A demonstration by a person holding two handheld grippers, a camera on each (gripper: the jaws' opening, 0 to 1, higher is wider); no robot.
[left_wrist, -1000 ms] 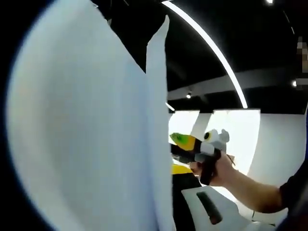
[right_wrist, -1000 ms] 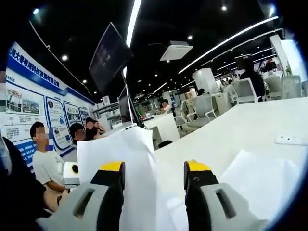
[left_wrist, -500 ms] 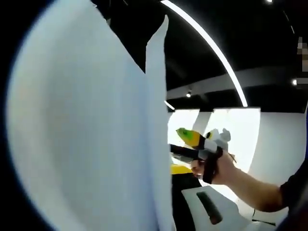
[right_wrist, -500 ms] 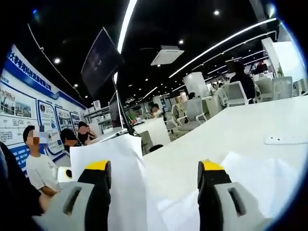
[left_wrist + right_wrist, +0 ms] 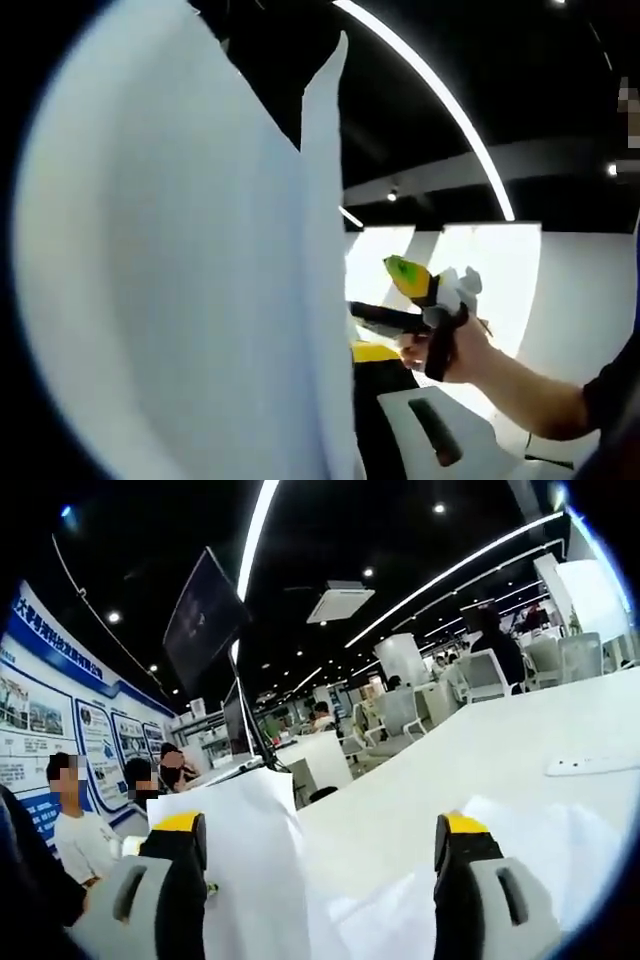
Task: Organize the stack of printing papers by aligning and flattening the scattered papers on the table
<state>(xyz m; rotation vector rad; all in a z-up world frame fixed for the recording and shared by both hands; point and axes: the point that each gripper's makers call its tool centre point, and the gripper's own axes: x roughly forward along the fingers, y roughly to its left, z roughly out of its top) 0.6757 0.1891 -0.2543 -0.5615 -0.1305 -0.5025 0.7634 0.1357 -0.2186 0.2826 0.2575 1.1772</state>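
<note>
White paper, white bench, yellow-tipped jaws

The sheets of paper (image 5: 180, 280) (image 5: 240, 870) are plain white, as is the bench (image 5: 480, 760). The right gripper (image 5: 320, 830) has grey jaws capped in yellow; seen from the left, it (image 5: 395, 305) shows a yellow-green tip and black handle. The far wall poster (image 5: 40, 710) is blue and white.

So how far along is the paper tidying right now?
Not finished. Nothing looks squared up yet. In hand: upright sheets fill the left gripper view, raised off the table; what grips them is hidden. The right gripper stands wide open facing them. Left: a loose sheet on the table, then aligning and flattening.
</note>
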